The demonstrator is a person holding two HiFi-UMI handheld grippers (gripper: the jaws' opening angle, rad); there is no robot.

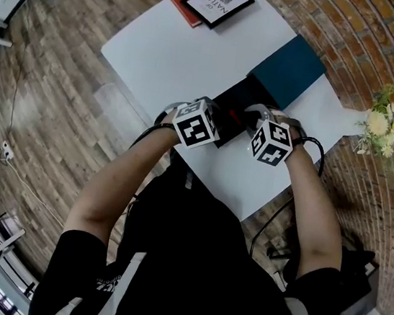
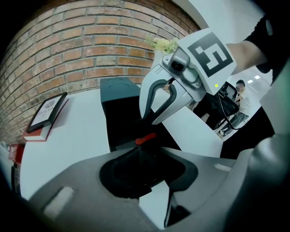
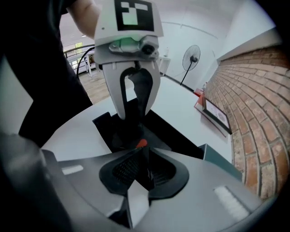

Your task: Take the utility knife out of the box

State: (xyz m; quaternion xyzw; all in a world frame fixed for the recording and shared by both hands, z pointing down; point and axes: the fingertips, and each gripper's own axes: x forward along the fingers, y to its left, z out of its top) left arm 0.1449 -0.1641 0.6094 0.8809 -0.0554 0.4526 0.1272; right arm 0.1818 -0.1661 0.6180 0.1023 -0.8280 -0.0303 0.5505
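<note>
Head view: the white worktop (image 1: 161,50) stands askew on a wood floor. The open black box (image 1: 236,97) lies right of centre. Its teal lid (image 1: 288,68) is just beyond it, close to the worktop's right edge. The left hand-held gripper (image 1: 220,124) and right hand-held gripper (image 1: 251,123) meet over the box's near end, not far from the near edge. Left of the box the worktop is bare as far as a framed sign (image 1: 219,2) at the far edge (flowers (image 1: 379,128) stand off to the right, clear of it).

Left gripper view: the left hand-held gripper (image 2: 144,167) has its jaws spread wide, gripping nothing, over the box (image 2: 120,120). The right one's tips (image 2: 147,124) dip inside the box walls, just above the red tab of the knife (image 2: 145,139).

Right gripper view: the right hand-held gripper (image 3: 141,167) has its jaws drawn narrow onto the knife (image 3: 142,144), which lies in the box (image 3: 174,141). The left gripper (image 3: 133,120) comes down close opposite, so there is little room between them. The worktop is bare on the far side up to the sign (image 3: 215,115).
</note>
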